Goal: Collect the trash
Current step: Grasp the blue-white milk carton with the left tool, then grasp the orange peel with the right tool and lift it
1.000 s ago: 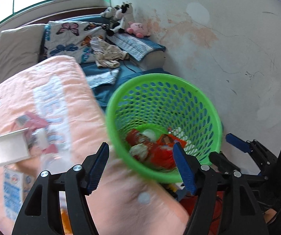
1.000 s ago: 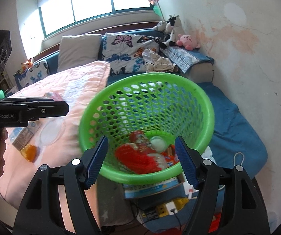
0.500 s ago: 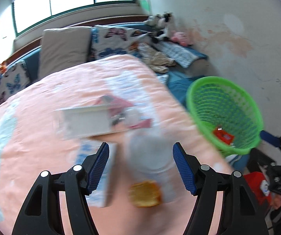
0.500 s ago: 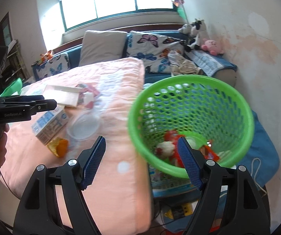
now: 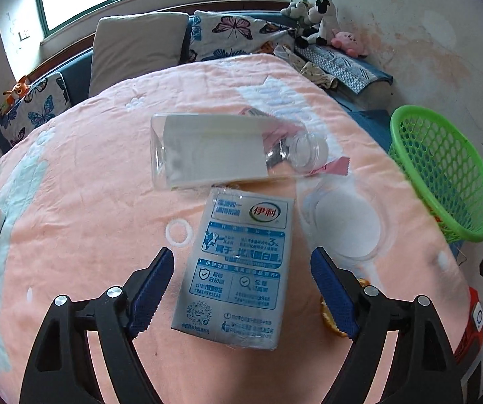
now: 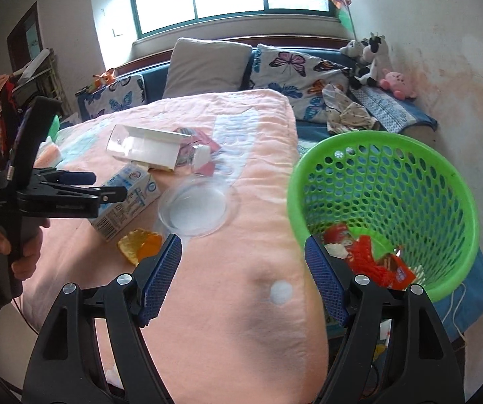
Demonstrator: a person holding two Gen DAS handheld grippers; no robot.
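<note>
Hovering over the pink blanket (image 5: pixel 90 175), the left gripper (image 5: pixel 243 289) has its jaws spread wide on either side of a flat milk carton (image 5: pixel 239 266), not touching it. Beyond the carton lies a clear bottle (image 5: pixel 221 151) on its side, with a clear lid (image 5: pixel 342 224) and an orange peel (image 6: pixel 140 244) to the right. The right gripper (image 6: pixel 243 277) is wide apart and empty too, beside the green basket (image 6: pixel 386 208) holding red wrappers (image 6: pixel 369 261).
</note>
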